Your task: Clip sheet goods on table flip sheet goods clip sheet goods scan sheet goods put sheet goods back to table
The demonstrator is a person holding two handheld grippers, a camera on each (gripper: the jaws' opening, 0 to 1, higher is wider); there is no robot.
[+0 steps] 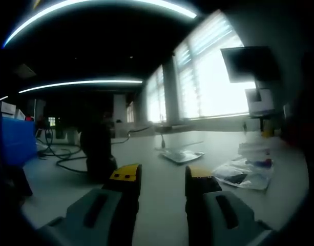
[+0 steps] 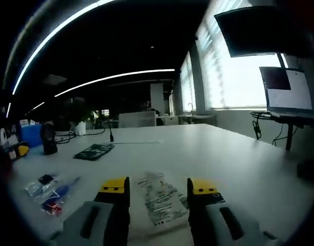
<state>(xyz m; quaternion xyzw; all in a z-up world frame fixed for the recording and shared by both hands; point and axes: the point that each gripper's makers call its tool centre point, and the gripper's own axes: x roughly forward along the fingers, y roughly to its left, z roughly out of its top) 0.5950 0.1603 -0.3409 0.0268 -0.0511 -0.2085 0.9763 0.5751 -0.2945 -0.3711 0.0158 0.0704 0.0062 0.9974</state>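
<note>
Looking at the big white table [image 2: 238, 154] first, you've got plenty of bare surface in the right gripper view, and your right gripper [image 2: 159, 188] is hovering low over it with its jaws spread wide and nothing between them. Lying flat on the tabletop between those yellow-tipped jaws is the sheet goods [image 2: 159, 200], a pale printed packet that looks thin and floppy (so it probably won't give you much of an edge to bite). My read is you're at the very first step, the initial clip, and it isn't made yet. The next move calls for dropping the jaws to table level and getting one tip under the near edge before closing, otherwise you'll likely just shove it along. Your left gripper [image 1: 162, 178] is parked over its own stretch of table, jaws also apart and empty, with a clear bag of small items [image 1: 245, 173] off to its right and a dark upright scanner-looking thing [image 1: 98, 148] to its left, though it's too dim to be sure what that is. Smaller stuff in the right gripper view: a dark green packet [image 2: 93, 151] further back, and a little clear pouch [image 2: 50, 192] just left of the jaws.
</note>
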